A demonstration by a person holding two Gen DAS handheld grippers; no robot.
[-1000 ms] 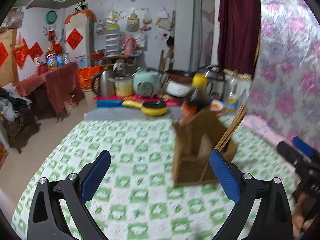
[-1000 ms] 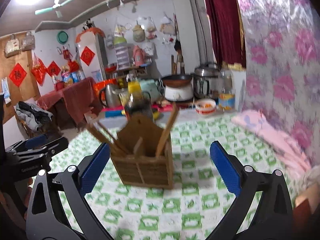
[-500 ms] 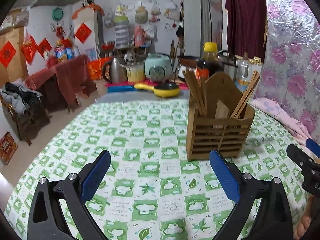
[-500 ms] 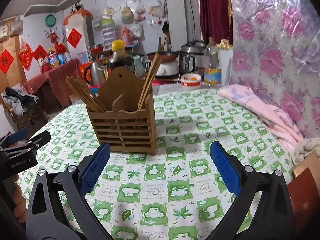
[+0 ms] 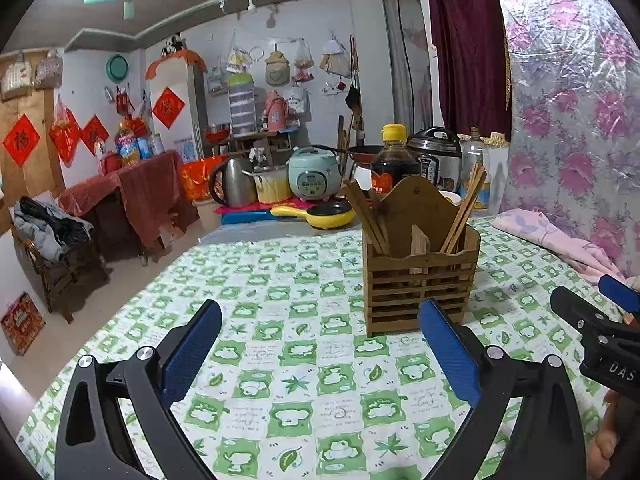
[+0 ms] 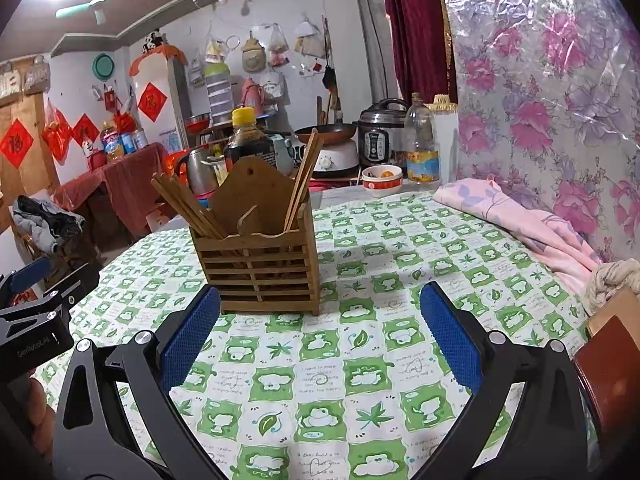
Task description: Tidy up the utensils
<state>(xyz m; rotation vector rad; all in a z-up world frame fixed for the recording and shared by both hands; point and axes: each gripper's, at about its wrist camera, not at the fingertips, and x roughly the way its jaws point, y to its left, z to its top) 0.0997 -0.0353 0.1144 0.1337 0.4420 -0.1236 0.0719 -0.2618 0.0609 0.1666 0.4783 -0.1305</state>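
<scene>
A slatted wooden utensil holder (image 5: 418,280) stands upright on the table with the green-and-white patterned cloth (image 5: 280,320). It holds wooden chopsticks (image 5: 366,216) leaning left in one compartment and more chopsticks (image 5: 464,208) leaning right in the other. It also shows in the right wrist view (image 6: 260,264). My left gripper (image 5: 320,352) is open and empty, just short of the holder and to its left. My right gripper (image 6: 320,340) is open and empty, directly in front of the holder. Each gripper shows at the edge of the other's view.
A dark sauce bottle (image 5: 394,160) stands behind the holder. A pink cloth (image 6: 520,220) lies along the table's right side by the floral wall. A yellow pan (image 5: 320,212), kettle and cookers sit on a counter beyond. A bowl (image 6: 382,178) is at the far edge.
Both grippers swung and then settled, so the holder went from blurred to sharp and sits steadier and nearer in both views. Both jaws stayed open and empty.
</scene>
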